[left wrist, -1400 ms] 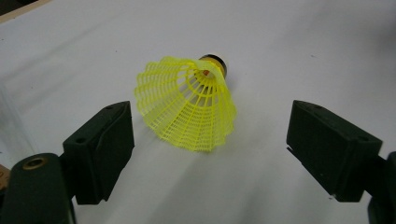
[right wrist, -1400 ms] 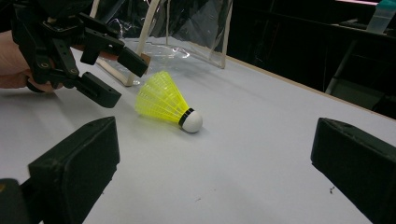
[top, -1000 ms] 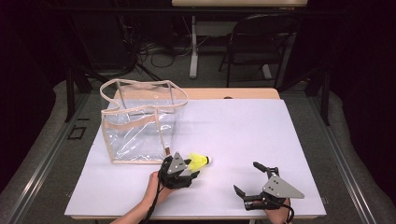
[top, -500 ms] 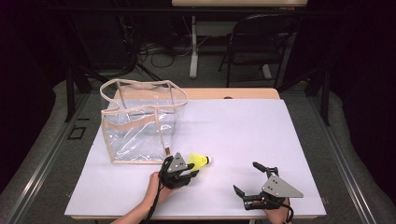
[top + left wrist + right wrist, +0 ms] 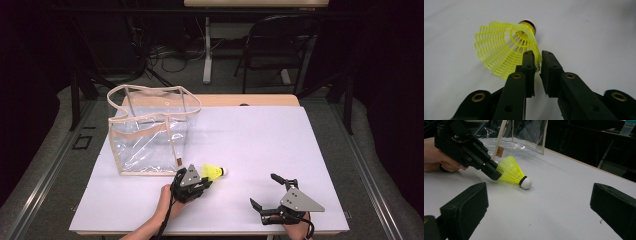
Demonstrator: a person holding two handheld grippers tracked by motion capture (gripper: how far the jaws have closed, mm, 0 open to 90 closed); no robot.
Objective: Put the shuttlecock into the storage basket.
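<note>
The left tongs (image 5: 537,61) have just been closing and now pinch the rim of the yellow shuttlecock (image 5: 504,47), which lies on the white table (image 5: 260,145) just beside a clear bag (image 5: 150,132). The right tongs (image 5: 267,192) rest released, well apart.

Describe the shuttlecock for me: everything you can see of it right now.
The shuttlecock lies on its side on the white table, in front of the clear bag. Its skirt is neon-yellow plastic mesh, flared; a black band joins it to a rounded white cork tip that points away from the left claw. That claw's jaws have just been closing and now pinch the skirt's rim edge between them.
</note>
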